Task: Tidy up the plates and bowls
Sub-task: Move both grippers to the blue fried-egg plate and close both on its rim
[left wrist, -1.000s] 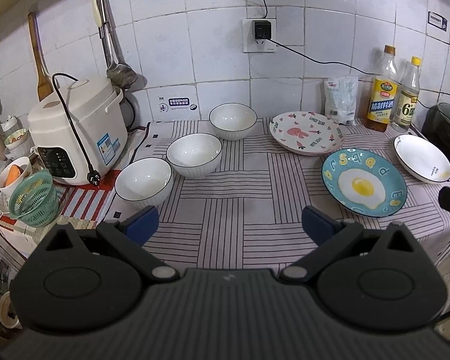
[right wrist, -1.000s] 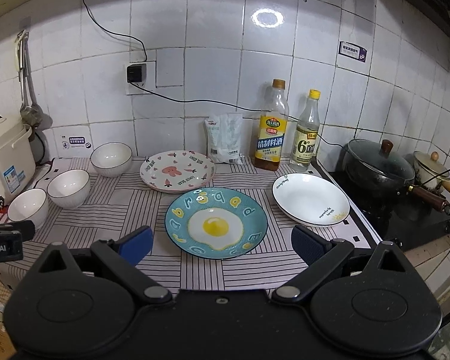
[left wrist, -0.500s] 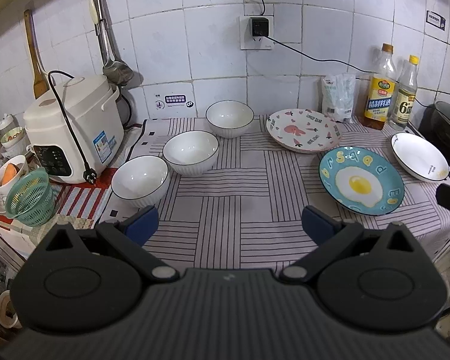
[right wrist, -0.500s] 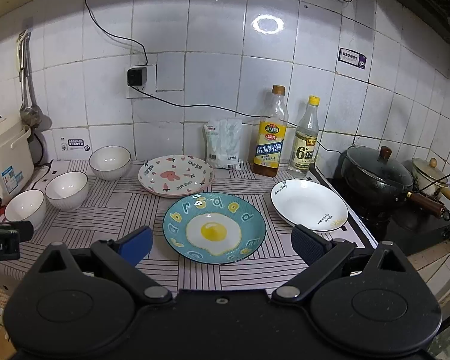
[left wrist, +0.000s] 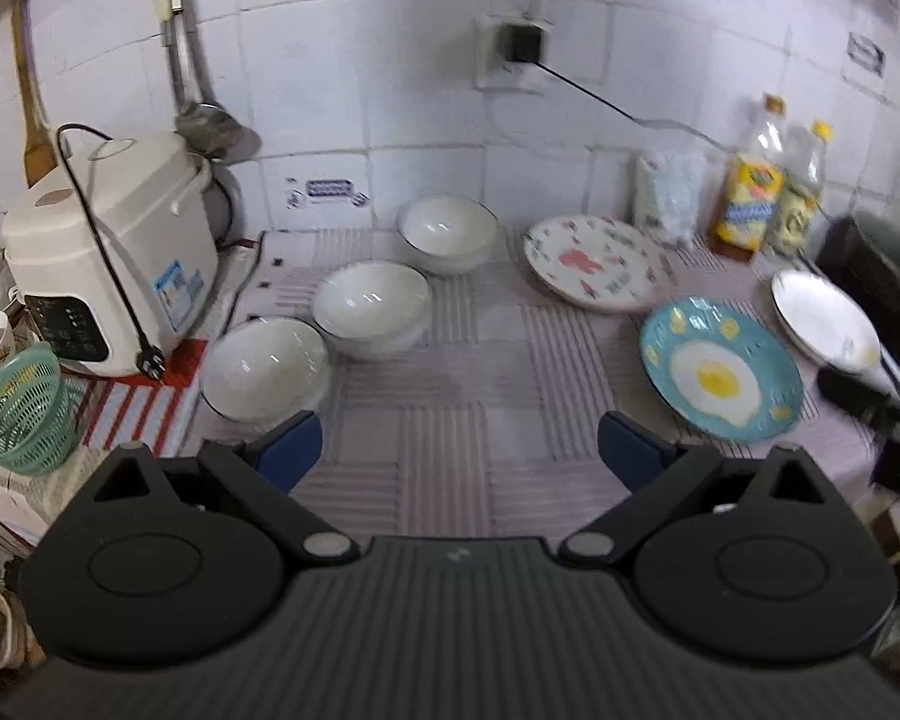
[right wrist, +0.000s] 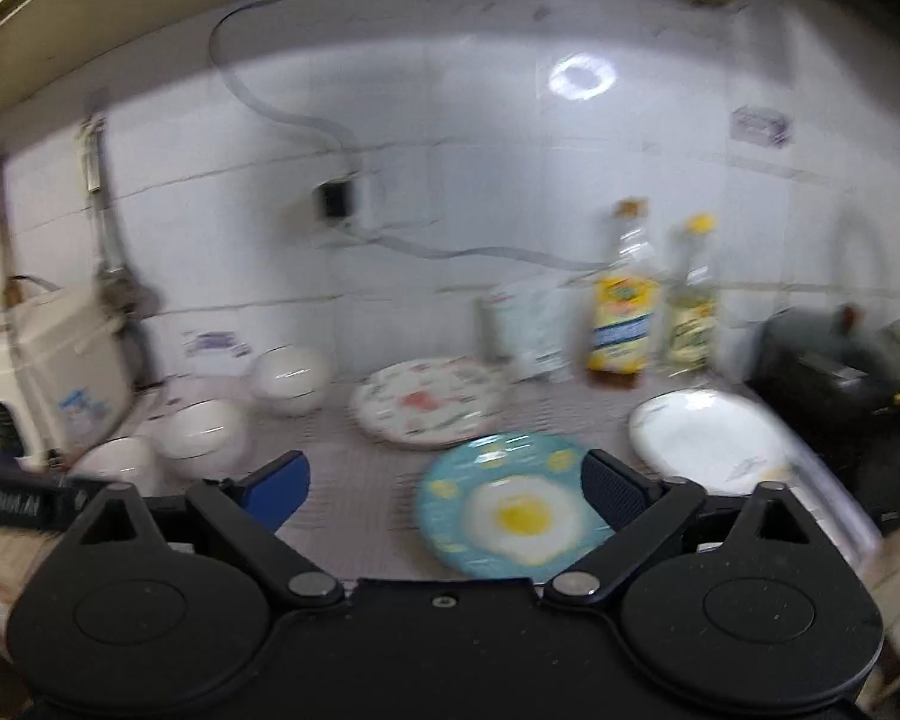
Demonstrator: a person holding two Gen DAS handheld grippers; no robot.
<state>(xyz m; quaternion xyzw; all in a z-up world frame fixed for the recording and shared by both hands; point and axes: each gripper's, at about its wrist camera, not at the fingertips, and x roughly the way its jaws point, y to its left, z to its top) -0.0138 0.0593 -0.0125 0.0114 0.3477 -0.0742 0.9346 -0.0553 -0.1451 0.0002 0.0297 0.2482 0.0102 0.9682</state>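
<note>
The left claw [left wrist: 459, 450] is wide apart and holds nothing. Its blue fingertips [left wrist: 288, 447] hang over the striped cloth on the table [left wrist: 468, 372], close to the nearest white bowl [left wrist: 264, 369] but not touching it. Three white bowls sit in a slanted row: the near one, a middle bowl [left wrist: 373, 315] touching it, and a far bowl [left wrist: 448, 233] near the wall.

The right claw [right wrist: 444, 492] is wide apart too, and it holds nothing. It hangs just above the near edge of the blue egg plate [right wrist: 513, 507]; one blue fingertip [right wrist: 612, 489] covers part of that plate's right side. You cannot tell if it touches, because the picture is blurry.

Three plates lie flat on the table. The blue egg plate is in front. A patterned plate [right wrist: 429, 402] lies behind it, toward the wall. A plain white plate [right wrist: 708, 441] lies to the right, beside the dark stove [right wrist: 840, 414].

A rice cooker [left wrist: 111, 252] stands at the left, with a green basket [left wrist: 18, 411] in front of it. Two bottles [left wrist: 747, 192] stand by the wall.
</note>
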